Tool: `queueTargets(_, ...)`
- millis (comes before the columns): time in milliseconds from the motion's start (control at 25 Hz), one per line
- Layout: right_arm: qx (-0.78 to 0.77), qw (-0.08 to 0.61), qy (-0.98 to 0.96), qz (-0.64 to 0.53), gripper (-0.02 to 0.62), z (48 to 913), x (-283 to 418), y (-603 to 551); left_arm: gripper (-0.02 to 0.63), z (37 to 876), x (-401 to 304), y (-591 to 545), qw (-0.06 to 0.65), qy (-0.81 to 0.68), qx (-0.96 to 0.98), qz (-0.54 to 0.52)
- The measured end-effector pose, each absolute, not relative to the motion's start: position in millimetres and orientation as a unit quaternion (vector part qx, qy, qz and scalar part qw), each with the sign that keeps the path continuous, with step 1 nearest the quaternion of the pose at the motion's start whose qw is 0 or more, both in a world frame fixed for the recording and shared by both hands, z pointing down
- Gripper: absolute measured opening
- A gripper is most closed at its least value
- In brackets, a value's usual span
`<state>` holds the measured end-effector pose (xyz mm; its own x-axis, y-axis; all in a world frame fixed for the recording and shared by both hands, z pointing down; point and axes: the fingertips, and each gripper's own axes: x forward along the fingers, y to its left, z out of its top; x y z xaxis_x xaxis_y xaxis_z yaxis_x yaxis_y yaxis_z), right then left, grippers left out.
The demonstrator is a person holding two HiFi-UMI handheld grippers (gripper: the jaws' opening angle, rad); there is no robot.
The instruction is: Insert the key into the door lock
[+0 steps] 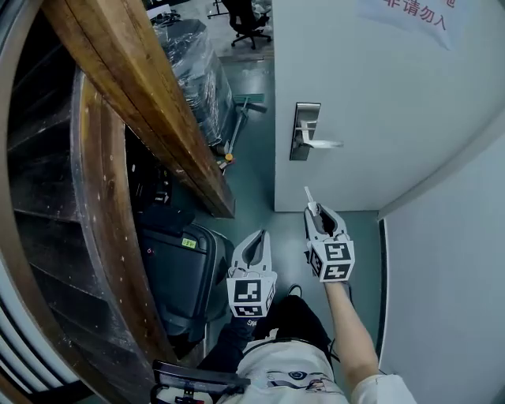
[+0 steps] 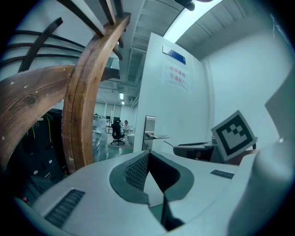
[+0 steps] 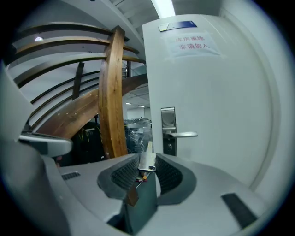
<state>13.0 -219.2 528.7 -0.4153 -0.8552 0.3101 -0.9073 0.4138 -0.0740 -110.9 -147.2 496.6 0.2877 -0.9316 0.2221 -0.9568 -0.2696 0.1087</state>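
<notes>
A white door (image 1: 371,95) carries a steel lock plate (image 1: 304,130) with a lever handle (image 1: 322,144). My right gripper (image 1: 313,210) is shut on a small silver key (image 1: 308,196), whose blade points toward the door from below the lock plate, a short way off. In the right gripper view the key (image 3: 147,160) sits between the pads, with the lock plate (image 3: 168,131) straight ahead and slightly right. My left gripper (image 1: 257,238) hangs lower and to the left, shut with nothing in it. In the left gripper view the lock plate (image 2: 150,133) shows beyond the left gripper (image 2: 148,155).
A curved wooden stair frame (image 1: 150,102) fills the left side. A black case (image 1: 181,276) stands on the floor beside my left gripper. Plastic-wrapped goods (image 1: 197,71) and an office chair (image 1: 248,22) lie beyond. A white wall (image 1: 450,260) closes the right. A paper notice (image 1: 410,14) hangs on the door.
</notes>
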Motion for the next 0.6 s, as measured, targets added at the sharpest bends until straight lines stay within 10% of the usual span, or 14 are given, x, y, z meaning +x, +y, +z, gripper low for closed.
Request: queueTargets(600, 0.547, 0.124, -0.823, 0.092, 0.118, 617.4, 22.8, -392.1, 0.003, 611.6, -126.0, -203.2, 0.128, -0.619, 0.772, 0.066)
